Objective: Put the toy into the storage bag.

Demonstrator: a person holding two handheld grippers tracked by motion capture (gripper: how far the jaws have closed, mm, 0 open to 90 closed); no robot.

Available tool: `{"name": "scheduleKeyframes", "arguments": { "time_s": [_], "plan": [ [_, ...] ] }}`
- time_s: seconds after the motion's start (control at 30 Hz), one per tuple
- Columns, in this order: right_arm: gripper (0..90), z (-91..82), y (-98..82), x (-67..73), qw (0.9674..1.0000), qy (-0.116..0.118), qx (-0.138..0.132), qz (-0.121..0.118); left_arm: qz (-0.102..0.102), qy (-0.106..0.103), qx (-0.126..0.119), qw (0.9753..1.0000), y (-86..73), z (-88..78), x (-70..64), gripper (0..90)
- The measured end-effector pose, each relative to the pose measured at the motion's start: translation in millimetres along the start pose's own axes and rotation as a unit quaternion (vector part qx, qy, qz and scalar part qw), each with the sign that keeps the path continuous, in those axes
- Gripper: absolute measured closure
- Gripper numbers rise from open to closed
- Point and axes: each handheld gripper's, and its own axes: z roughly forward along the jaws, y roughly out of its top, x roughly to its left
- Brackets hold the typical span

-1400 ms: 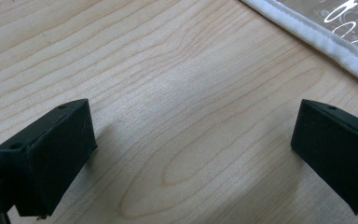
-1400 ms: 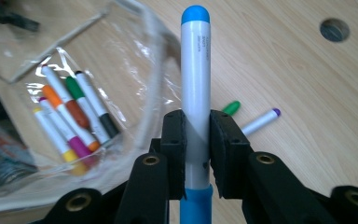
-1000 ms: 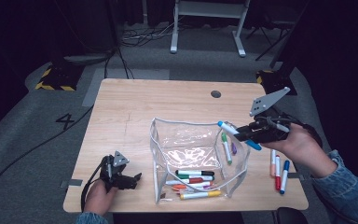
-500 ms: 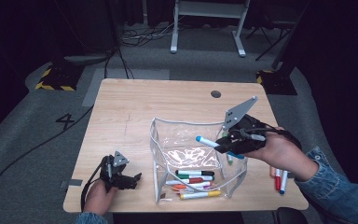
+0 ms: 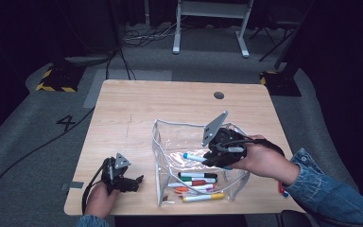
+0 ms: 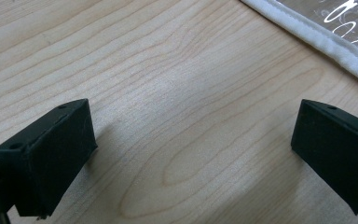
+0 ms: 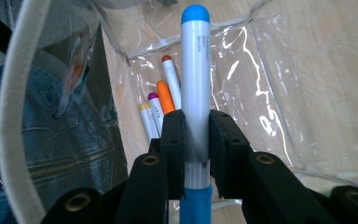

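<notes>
- Blue-capped marker (image 7: 195,88) is seen clamped between the jaws of the right gripper (image 5: 216,158), which are closed tight on its white barrel, the capped tip pointing forward and away from the hand
- The marker has been carried from the right edge of the table, where it was held a second ago, in over the rim of the clear plastic pouch (image 5: 159,156) and somewhat lower, so that it is now held above the pouch's open mouth
- Inside the pouch, several other markers (image 5: 197,182) are seen lying on the bottom at the near end; in the right gripper view, orange, purple, yellow and red caps are made out beyond the held barrel
- A red and a blue marker (image 5: 282,190) are left on the table by the right forearm, outside the pouch
- The left gripper (image 5: 131,182) is held low over the wooden table (image 5: 137,109), just left of the pouch, its jaws spread wide with nothing between them; it has not been moved over the past second
- The placing step is judged close to done: the marker is already over the opening, and only a release is judged to be needed for it to be dropped among the others
</notes>
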Motion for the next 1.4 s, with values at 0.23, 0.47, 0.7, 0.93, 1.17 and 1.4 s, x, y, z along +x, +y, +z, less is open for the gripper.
{"name": "scheduleKeyframes", "arguments": {
  "time_s": [0.23, 0.47, 0.7, 0.93, 1.17, 1.4],
  "plan": [
    [76.5, 24.0, 7.7, -1.4, 0.9993, 0.011, 0.035, -0.006, 0.000, 0.000, 0.000, 1.0000, 0.0, 0.0, 0.0, 0.0],
    [76.5, 47.2, 15.8, 0.4, 0.9971, 0.012, 0.072, -0.022, -0.001, 0.000, 0.000, 1.0000, 0.0, 0.0, -0.1, 0.0],
    [76.5, 65.1, 19.5, 3.4, 0.9946, 0.016, 0.094, -0.041, 0.000, 0.000, 0.000, 1.0000, 0.0, 0.0, 0.0, 0.0],
    [76.4, 80.6, 21.8, 6.7, 0.9897, 0.022, 0.126, -0.064, -0.001, 0.000, 0.000, 1.0000, 0.0, 0.0, -0.1, 0.0],
    [76.2, 94.3, 23.7, 6.1, 0.9865, 0.027, 0.149, -0.063, -0.001, 0.000, 0.000, 1.0000, 0.0, 0.0, -0.1, 0.0],
    [76.0, 101.8, 23.4, 6.5, 0.9834, 0.029, 0.167, -0.067, -0.001, 0.000, 0.000, 1.0000, 0.0, 0.0, -0.1, 0.0]
  ]
}}
